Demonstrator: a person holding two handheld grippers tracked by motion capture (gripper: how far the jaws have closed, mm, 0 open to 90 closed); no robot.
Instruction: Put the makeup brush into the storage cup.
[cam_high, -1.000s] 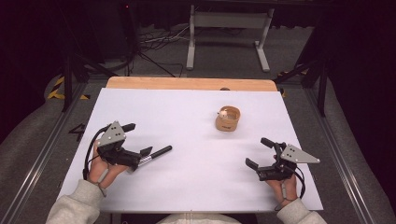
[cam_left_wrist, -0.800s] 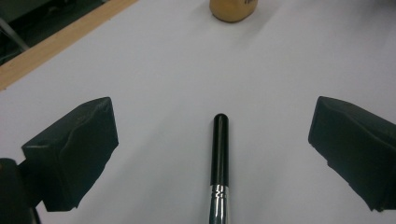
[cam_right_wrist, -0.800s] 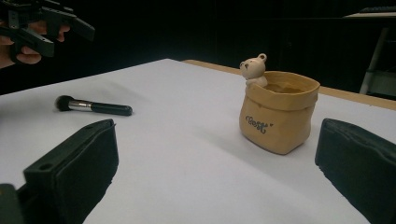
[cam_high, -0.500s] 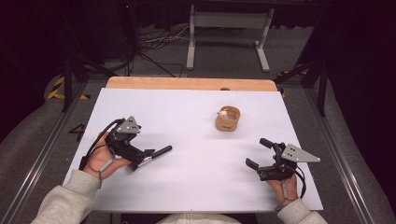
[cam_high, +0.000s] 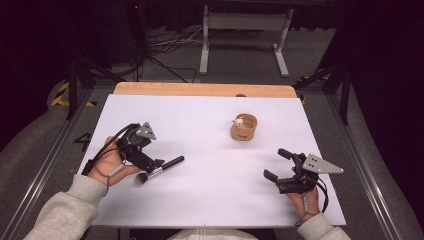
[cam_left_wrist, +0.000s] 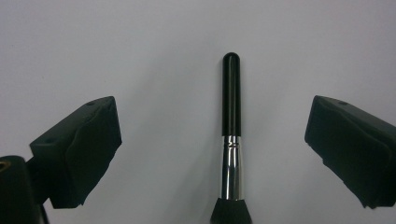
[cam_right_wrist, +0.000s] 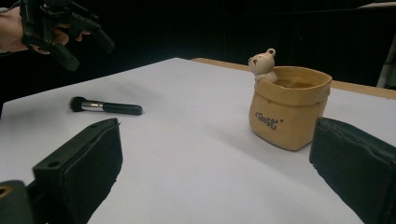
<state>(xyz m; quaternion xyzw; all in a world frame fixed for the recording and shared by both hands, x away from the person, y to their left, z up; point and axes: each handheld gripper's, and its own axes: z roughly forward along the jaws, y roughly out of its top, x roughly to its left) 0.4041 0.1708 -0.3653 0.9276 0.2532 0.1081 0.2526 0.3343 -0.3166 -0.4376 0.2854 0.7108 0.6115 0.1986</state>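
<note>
A black-handled makeup brush (cam_high: 162, 167) with a silver ferrule lies flat on the white table top (cam_high: 200, 210) at the front left. My left gripper (cam_high: 151, 166) hangs over it, tipped downward and open. In the left gripper view the brush (cam_left_wrist: 231, 140) lies lengthwise between the two wide-apart jaws, touching neither. My right gripper (cam_high: 277, 164) is open and holds nothing at the front right. A tan pot (cam_high: 243, 128) with a small bear on its rim stands right of centre. The right gripper view shows the pot (cam_right_wrist: 289, 109), the brush (cam_right_wrist: 105, 107) and the left gripper (cam_right_wrist: 70, 28).
A wooden strip (cam_high: 200, 89) runs along the table's far edge. Beyond it stand a white metal stand (cam_high: 240, 30) and cables on the floor. Metal rails flank the table on both sides.
My left gripper has moved forward and right and tipped down over the brush. The brush, the pot and my right gripper have stayed in place.
</note>
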